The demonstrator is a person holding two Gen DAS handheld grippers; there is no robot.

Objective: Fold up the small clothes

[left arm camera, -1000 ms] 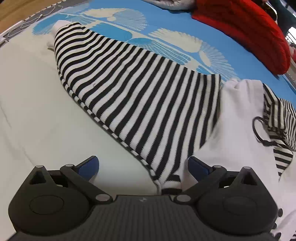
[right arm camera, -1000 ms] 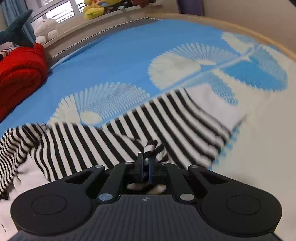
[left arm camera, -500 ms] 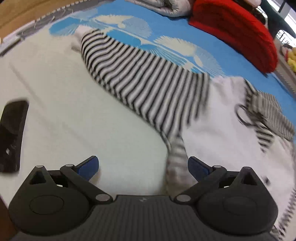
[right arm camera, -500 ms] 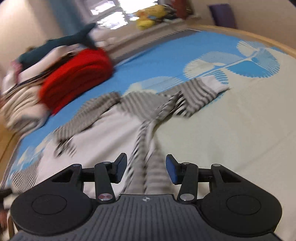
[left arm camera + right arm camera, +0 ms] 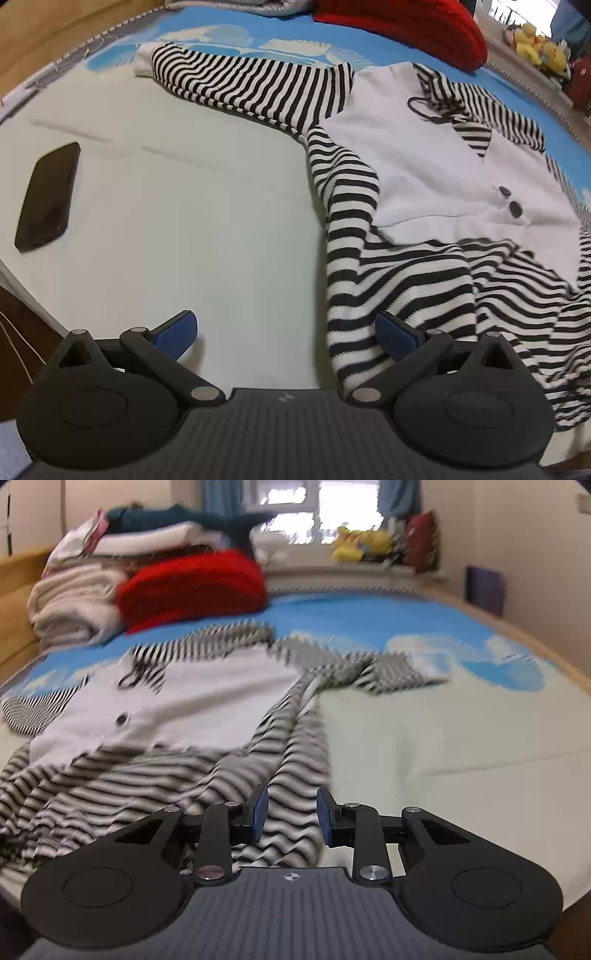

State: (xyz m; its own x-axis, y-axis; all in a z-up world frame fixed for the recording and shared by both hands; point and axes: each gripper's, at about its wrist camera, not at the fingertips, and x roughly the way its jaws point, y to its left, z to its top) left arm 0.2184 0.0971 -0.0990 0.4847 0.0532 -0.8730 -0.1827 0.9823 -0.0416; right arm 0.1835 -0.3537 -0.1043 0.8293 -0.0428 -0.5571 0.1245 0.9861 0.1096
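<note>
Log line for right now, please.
stage: sleeve laid out | cardigan: flat on bed | left gripper: open, empty | right gripper: closing over hem, not gripping

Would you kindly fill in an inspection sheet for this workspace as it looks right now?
Surface: bed sheet, pale near, blue patterned beyond.
Job's things: striped top spread flat, white front panel with buttons, one sleeve stretched sideways.
Clutter: dark phone on the pale sheet, apart from the top.
Grippers: left gripper open, jaws wide, hem edge between them ungripped; right gripper jaws closing, striped fabric between them, not pinched.
Cables: nothing seen.
Surroundings: red blanket, folded laundry pile, plush toys at the window.
</note>
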